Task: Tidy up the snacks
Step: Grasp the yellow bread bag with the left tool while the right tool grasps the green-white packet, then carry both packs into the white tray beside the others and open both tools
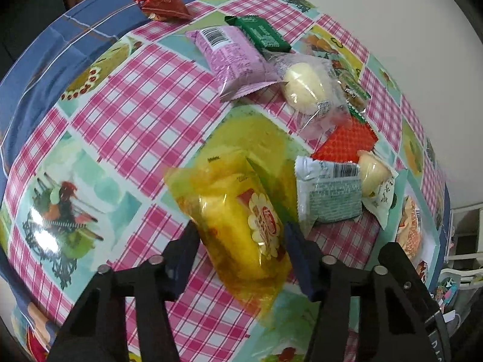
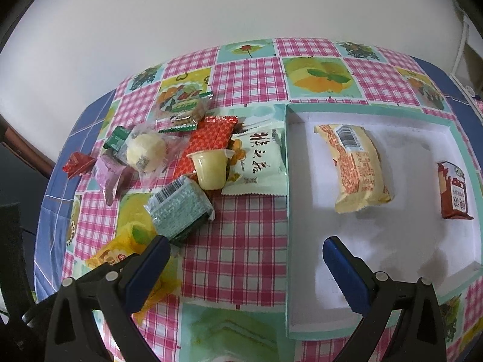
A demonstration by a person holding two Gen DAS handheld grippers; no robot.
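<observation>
The yellow snack pack (image 1: 241, 226) is clamped by the left tool (image 1: 240, 241); only the right view shows the box (image 2: 459, 138), right tool (image 2: 246, 256) wide

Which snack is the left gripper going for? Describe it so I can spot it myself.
On the checked tablecloth, look nearest the camera, below the heap of snacks. The yellow cake packet lies there between the left gripper's fingers. It is the only clear yellow wrapper, with a flower-shaped label, beside the pale green packet.
</observation>
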